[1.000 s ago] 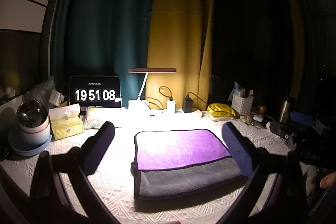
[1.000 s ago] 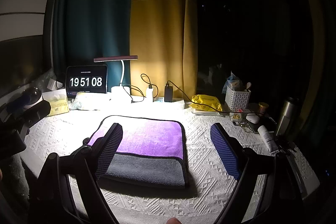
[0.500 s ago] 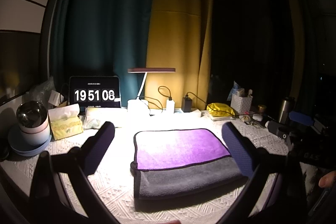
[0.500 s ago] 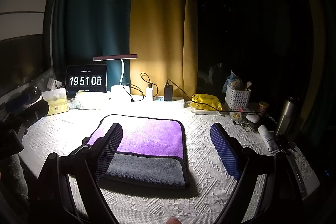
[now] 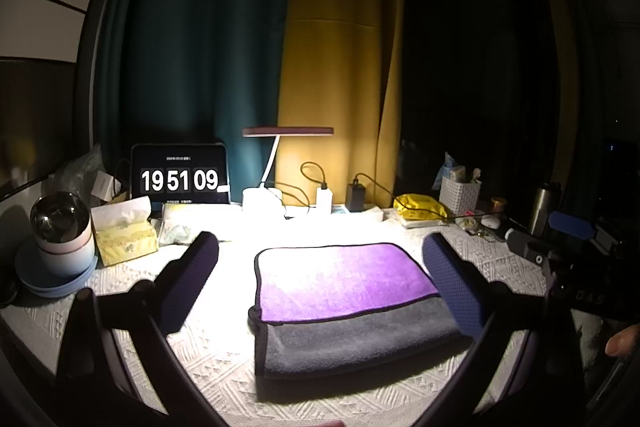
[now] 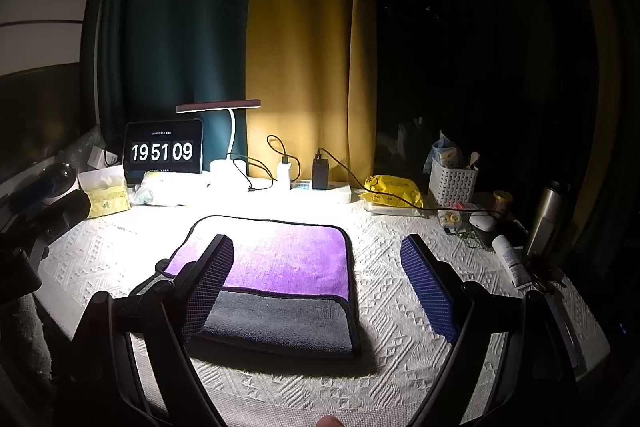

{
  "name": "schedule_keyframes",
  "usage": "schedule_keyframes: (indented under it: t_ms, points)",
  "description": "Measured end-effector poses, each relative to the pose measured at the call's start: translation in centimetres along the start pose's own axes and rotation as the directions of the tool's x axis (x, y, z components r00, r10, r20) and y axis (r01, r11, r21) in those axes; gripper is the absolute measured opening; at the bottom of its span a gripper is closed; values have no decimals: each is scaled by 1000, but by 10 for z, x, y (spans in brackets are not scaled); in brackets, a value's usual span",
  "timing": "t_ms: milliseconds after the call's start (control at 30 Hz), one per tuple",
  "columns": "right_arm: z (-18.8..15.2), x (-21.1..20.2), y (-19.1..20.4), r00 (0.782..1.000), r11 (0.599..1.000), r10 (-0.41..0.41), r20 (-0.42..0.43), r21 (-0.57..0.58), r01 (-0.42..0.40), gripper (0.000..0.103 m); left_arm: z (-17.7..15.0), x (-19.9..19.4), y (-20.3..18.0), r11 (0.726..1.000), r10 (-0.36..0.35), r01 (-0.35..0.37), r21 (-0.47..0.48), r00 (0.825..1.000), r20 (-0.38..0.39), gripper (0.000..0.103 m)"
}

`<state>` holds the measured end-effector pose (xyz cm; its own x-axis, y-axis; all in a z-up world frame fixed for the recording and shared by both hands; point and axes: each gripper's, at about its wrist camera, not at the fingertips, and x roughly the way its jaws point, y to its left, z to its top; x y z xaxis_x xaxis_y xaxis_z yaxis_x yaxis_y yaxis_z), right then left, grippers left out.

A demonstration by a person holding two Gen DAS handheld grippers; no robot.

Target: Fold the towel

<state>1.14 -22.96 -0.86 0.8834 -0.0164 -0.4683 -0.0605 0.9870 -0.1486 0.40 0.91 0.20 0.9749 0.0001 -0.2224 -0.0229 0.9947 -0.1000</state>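
A folded towel (image 5: 344, 291), purple on top with a grey layer showing along its near edge, lies flat on the white textured tablecloth (image 5: 216, 359). It also shows in the right wrist view (image 6: 280, 267). My left gripper (image 5: 320, 267) is open and empty, held above the table with the towel between its fingers in view. My right gripper (image 6: 320, 279) is open and empty, its left finger (image 6: 208, 283) over the towel's left part. Neither touches the towel.
Along the back stand a clock tablet (image 5: 180, 179), a lit desk lamp (image 5: 276, 163), chargers with cables (image 5: 340, 191), a tissue pack (image 5: 124, 231), a round device on a plate (image 5: 60, 231), a yellow pouch (image 5: 420, 207), a white basket (image 5: 460, 191) and a steel flask (image 6: 548, 219).
Only the clock has advanced from 19:51:08 to 19:51:09. Both grippers and the towel are still.
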Motion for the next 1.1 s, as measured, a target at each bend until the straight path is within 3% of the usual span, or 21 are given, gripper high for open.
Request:
schedule_keyframes:
  t_ms: [1100]
  points:
    - [1,4,1,1000,1000,1,-9,-3,-1,88,-5,8,2,1000,-27,27,-13,999,-26,102]
